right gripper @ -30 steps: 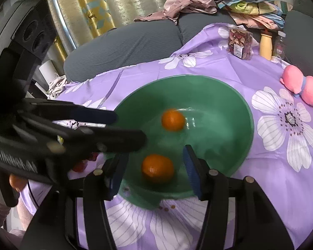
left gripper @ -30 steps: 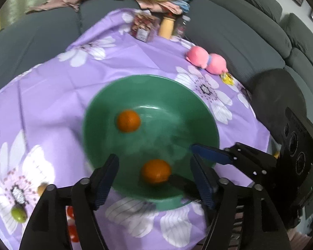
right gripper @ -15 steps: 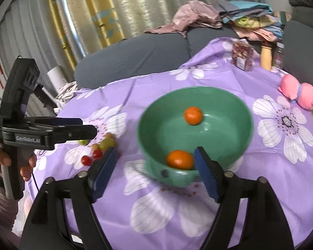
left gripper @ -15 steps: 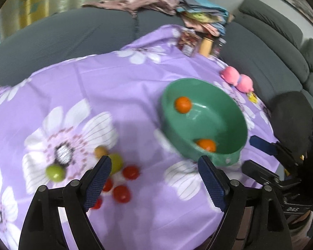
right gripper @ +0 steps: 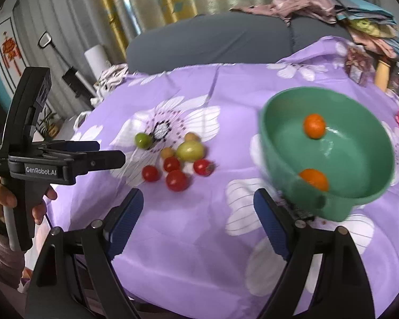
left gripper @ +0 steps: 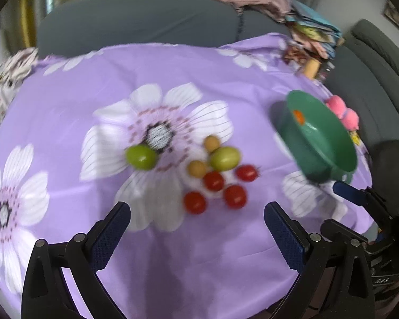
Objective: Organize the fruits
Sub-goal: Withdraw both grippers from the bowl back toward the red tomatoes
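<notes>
Clearly "GenRobot.AI" marks the left gripper (right gripper: 111, 156), both grippers' jaws still widening, empty, right gripper (right gripper: 196, 212) included.

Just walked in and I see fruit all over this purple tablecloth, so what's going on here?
A person is sorting fruit with a handheld gripper in each hand. Two oranges already sit in the green bowl. Four red tomatoes, two green fruits and two small yellowish ones lie loose on the cloth. The left gripper is above the cloth just short of that pile, jaws opening and empty. The right gripper, also opening and empty, is beside the bowl.
</notes>
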{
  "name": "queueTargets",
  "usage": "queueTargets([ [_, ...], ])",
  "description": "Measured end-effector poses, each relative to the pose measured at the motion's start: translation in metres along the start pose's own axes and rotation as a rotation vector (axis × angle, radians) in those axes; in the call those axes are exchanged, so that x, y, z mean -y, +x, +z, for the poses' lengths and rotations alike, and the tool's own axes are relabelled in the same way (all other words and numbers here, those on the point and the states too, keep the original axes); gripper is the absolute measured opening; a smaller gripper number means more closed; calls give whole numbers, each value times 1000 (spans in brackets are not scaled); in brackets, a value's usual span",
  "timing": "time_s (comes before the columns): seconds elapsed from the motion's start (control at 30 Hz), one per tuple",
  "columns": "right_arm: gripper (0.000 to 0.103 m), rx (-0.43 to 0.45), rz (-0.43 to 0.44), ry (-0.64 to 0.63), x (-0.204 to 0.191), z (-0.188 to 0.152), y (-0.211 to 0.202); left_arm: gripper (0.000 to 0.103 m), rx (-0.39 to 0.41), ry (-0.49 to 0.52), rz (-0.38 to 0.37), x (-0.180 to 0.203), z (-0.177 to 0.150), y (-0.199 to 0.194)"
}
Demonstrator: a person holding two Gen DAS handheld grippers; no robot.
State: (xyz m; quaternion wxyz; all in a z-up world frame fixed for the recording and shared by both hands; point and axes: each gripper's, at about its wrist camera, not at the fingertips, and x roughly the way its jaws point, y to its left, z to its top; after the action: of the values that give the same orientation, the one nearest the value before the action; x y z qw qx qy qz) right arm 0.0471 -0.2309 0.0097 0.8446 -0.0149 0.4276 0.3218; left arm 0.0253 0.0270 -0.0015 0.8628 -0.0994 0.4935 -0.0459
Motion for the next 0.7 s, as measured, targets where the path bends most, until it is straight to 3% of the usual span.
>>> queueTargets([
  [0.33, 85, -103, -1, -3, -8, -7, 33, 100, -48, -30, 54, -30, -23, 9],
  [0.7, 85, -169, -2, -31, -16, -7, 56, 100, -74, 41, 42, -21, -24, 23],
])
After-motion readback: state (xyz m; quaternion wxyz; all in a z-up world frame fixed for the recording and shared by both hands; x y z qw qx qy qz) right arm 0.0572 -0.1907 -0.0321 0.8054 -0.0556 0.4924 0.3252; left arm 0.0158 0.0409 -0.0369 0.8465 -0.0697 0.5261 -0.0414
